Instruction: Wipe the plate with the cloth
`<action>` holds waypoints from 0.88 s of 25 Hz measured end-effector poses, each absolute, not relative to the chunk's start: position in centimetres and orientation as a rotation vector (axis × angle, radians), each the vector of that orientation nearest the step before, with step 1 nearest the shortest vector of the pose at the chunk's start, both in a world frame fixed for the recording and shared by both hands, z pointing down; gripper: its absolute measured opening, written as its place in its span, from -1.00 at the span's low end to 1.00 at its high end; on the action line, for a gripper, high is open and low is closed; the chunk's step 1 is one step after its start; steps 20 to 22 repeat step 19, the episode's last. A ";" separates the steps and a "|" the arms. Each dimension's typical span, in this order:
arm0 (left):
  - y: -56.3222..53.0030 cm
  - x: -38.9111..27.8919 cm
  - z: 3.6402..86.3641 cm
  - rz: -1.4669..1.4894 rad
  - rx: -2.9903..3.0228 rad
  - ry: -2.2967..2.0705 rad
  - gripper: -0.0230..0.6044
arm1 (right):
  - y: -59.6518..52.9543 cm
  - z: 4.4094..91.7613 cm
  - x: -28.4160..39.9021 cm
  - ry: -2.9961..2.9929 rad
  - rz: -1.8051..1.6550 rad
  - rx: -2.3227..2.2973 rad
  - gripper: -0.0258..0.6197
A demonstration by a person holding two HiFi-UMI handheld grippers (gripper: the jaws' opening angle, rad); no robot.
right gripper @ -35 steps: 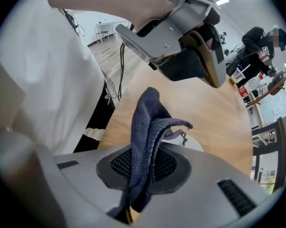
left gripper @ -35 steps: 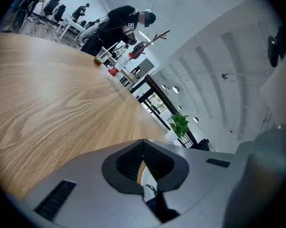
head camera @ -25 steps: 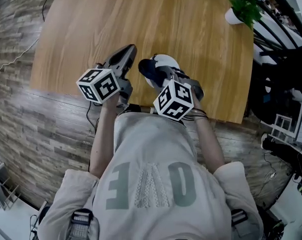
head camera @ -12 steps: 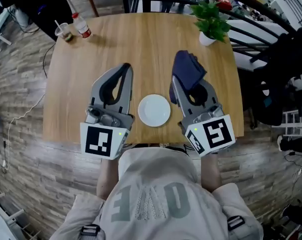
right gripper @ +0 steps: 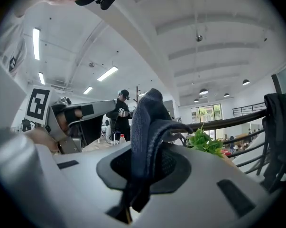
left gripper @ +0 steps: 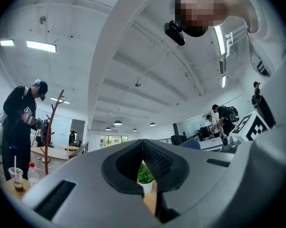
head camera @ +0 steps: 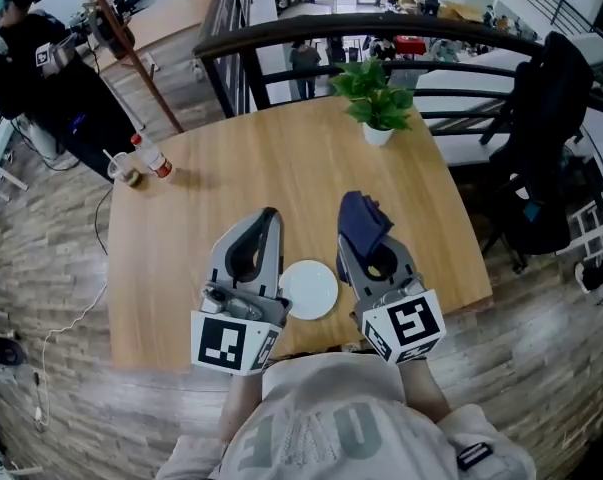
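A white round plate lies on the wooden table near its front edge, between my two grippers. My left gripper hovers just left of the plate, shut and empty, its jaws meeting in the left gripper view. My right gripper hovers just right of the plate, shut on a dark blue cloth that bunches up above the jaws. In the right gripper view the cloth hangs folded between the jaws. Both grippers point roughly level, away from me.
A potted green plant stands at the table's far edge. A bottle and a cup with a straw sit at the far left corner. A person in black stands beyond; a railing runs behind the table.
Both grippers have risen from low at the table's front edge and rolled level. The view has tilted up, and the plate now shows between the grippers. The cloth stays in the right gripper.
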State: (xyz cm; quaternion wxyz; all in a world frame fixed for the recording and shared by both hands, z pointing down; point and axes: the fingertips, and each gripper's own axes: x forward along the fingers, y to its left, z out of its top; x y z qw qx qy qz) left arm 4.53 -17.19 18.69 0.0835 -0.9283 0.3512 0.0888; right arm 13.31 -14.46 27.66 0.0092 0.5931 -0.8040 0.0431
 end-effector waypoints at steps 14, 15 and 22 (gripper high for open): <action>-17.9 1.4 18.8 0.275 -2.779 1.137 -0.90 | -14.5 27.6 12.1 -2.500 0.050 1.817 -0.75; -17.5 1.0 18.8 0.279 -2.778 1.135 -0.90 | -14.1 27.7 11.8 -2.494 0.043 1.819 -0.75; -15.5 -0.4 18.9 0.278 -2.785 1.117 -0.90 | -12.1 28.0 10.2 -2.482 0.036 1.826 -0.75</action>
